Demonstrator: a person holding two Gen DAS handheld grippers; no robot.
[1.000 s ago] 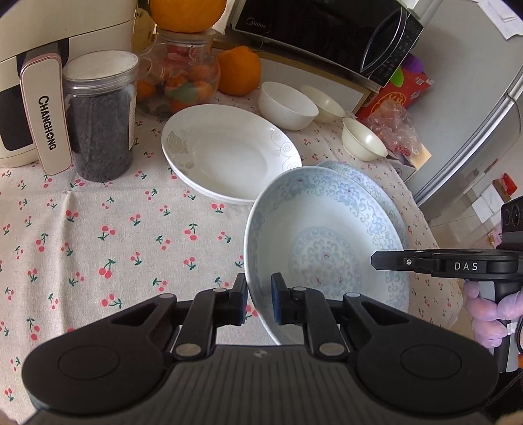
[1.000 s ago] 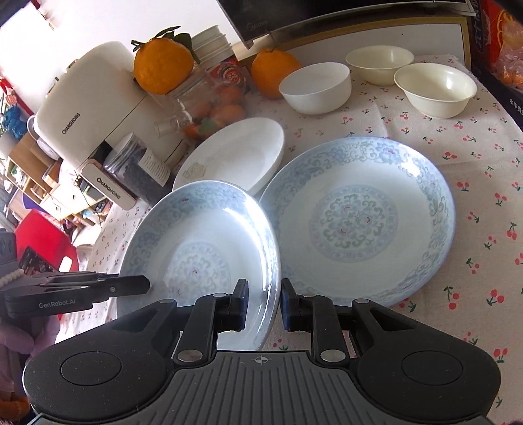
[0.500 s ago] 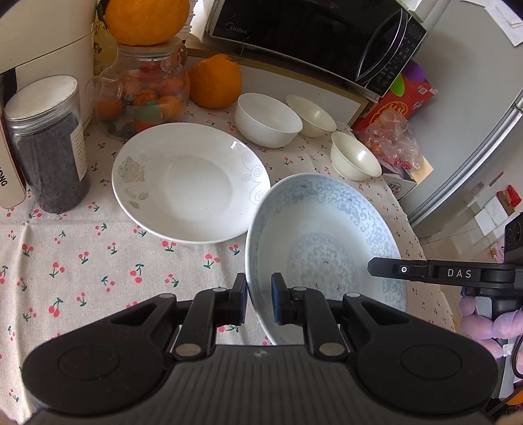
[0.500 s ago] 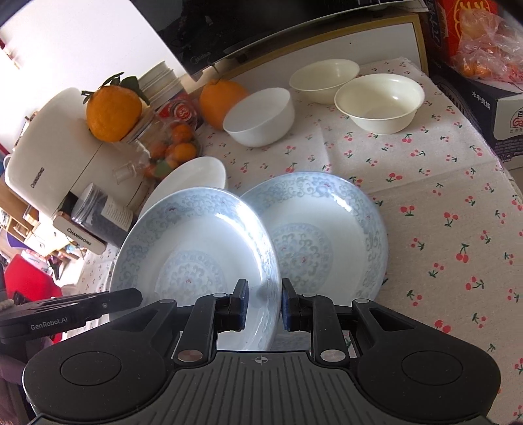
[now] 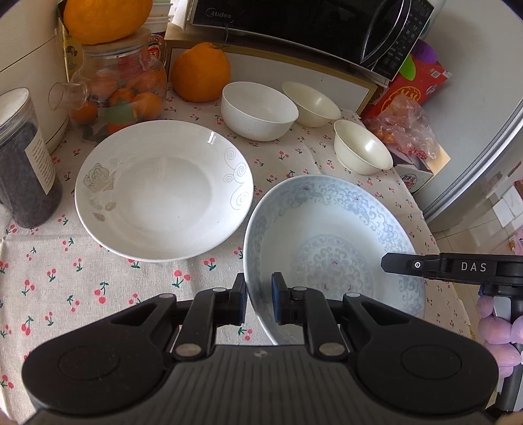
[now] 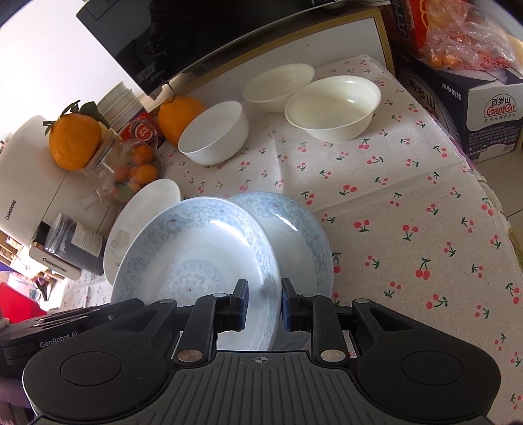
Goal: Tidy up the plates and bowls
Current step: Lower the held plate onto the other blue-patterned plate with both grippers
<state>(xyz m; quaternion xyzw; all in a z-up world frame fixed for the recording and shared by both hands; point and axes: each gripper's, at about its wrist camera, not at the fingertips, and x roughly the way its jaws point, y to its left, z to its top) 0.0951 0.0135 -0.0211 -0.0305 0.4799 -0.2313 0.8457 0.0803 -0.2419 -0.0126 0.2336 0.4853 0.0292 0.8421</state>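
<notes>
Second blue plate [image 6: 304,235], right-wrist view only

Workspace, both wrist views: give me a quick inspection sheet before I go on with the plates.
Surface: cherry-print tablecloth covering the table.
Job's things: held blue plate lifted over a second blue plate lying below; white plate flat beside them; white bowl and two cream bowls at the back, unstacked.
Clutter: dark jar, glass jar of fruit, orange.
Grippers: left gripper and right gripper each clamp the held blue plate's rim.
Cables: nothing seen.
Surroundings: microwave, red box, white appliance.
</notes>
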